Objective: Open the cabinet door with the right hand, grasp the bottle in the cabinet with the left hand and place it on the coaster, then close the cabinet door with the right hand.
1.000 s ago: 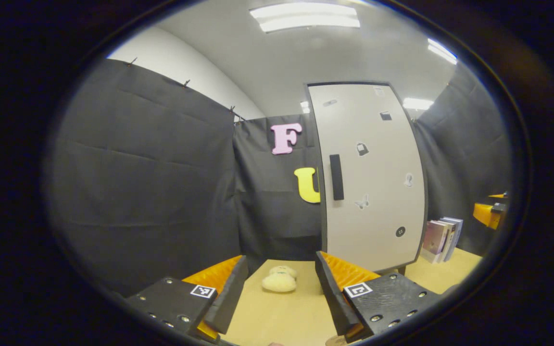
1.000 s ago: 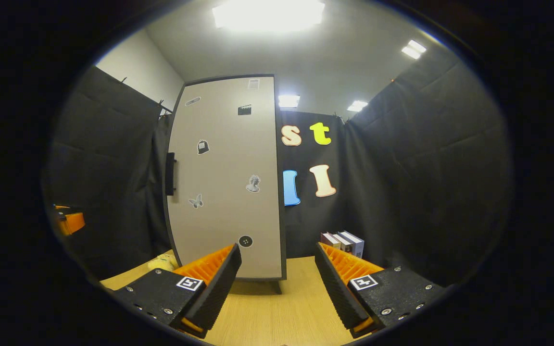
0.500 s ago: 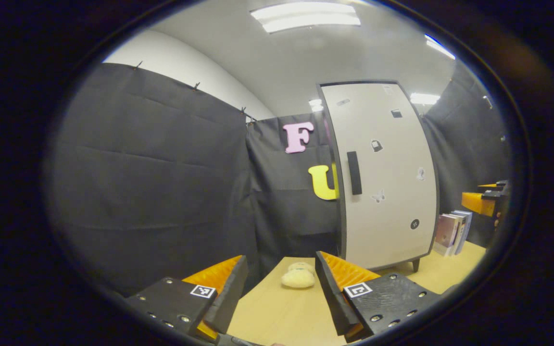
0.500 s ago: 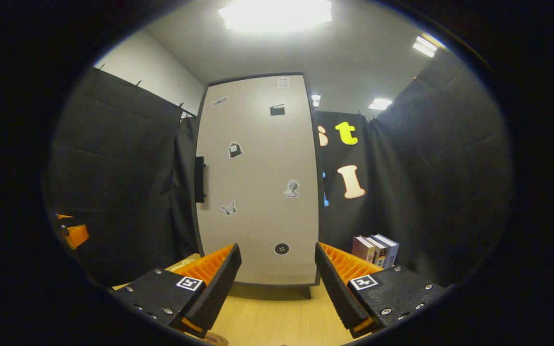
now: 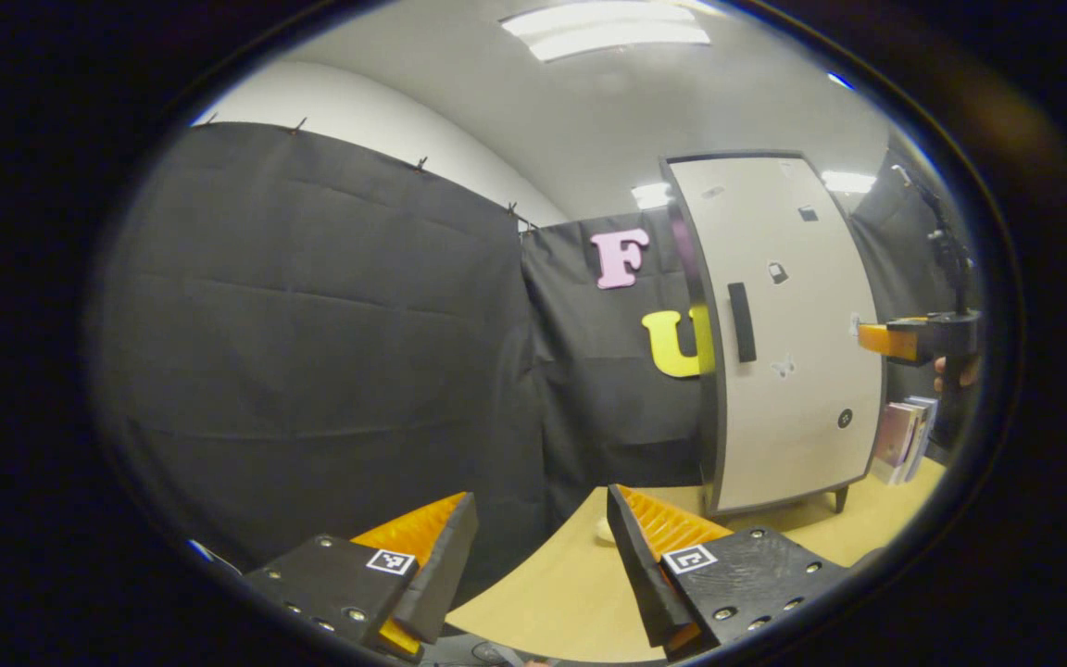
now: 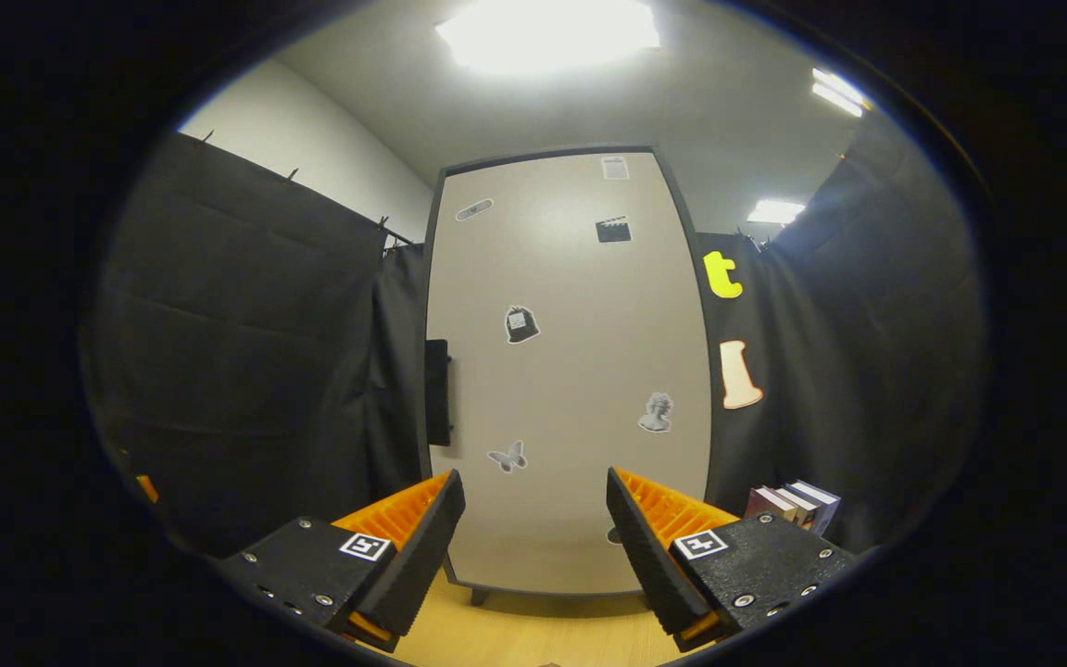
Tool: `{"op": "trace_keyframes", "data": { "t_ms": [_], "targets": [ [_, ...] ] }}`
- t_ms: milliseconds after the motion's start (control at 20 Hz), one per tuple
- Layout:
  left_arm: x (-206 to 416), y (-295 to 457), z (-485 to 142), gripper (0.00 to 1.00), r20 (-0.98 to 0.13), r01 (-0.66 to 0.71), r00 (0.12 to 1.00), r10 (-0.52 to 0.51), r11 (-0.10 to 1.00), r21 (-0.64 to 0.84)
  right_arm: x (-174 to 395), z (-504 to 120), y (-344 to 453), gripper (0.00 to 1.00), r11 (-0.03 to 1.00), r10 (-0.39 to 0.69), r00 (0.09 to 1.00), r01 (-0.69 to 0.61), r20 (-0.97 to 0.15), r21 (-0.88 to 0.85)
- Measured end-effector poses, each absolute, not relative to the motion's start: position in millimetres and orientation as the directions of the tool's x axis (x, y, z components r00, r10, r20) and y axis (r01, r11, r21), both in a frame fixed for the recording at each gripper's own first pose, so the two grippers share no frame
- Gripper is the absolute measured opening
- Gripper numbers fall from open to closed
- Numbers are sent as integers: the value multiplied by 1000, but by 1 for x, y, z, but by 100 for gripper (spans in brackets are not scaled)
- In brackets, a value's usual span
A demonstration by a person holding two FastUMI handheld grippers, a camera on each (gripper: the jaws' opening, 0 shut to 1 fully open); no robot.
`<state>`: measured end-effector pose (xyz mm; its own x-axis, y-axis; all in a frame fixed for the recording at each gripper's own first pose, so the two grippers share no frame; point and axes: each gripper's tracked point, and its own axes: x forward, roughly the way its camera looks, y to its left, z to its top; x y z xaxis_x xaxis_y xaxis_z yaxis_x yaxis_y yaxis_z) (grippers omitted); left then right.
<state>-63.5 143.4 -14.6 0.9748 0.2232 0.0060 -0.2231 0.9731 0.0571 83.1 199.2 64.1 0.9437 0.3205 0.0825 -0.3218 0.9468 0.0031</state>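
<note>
Cabinet door (image 6: 571,371), pale and dotted with small stickers, is seen shut in both views, so the bottle named in the task is judged to be behind it, unseen. Going from left to right in the left gripper view, black booth cloth is met first, then the left gripper (image 5: 541,565) with its fingers spread apart and nothing between them, held low over the bench (image 5: 552,593) and off to the side of the cabinet, apparently so that room is left for the door to swing. Further right the dark vertical handle (image 5: 742,321) is found on the door's left edge, and beyond it the right gripper (image 5: 904,338) is seen raised at about handle height, a hand (image 5: 955,371) behind it; a few books (image 5: 899,435) are stood on the bench just beside the cabinet's right side. In the right gripper view the handle (image 6: 437,391) lies left of centre and the right gripper's own fingers (image 6: 422,547) are parted and empty, pointed at the lower door, not touching it. The opening step is judged not yet begun; a reach leftward to the handle would be called for.
</note>
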Motion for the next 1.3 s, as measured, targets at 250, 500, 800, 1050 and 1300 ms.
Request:
{"op": "trace_keyframes", "data": {
  "t_ms": [250,500,800,1050,1300],
  "targets": [
    [-71,174,-25,83,-12,-265,964,266,963,56,116,81,255,95,926,374,923,-377,94,18],
    [-72,201,-32,86,-25,-292,956,293,955,49,155,94,303,94,915,401,913,-402,76,-3],
    [-73,225,-42,81,-41,-323,945,325,945,47,193,97,348,93,916,401,916,-401,31,-15],
    [-72,234,-45,85,-43,-325,944,327,944,52,227,85,367,81,927,369,929,-371,-39,-54],
    [-69,241,-43,85,-38,-319,946,321,947,43,244,72,368,35,943,327,939,-331,-107,-25]
  ]
}}
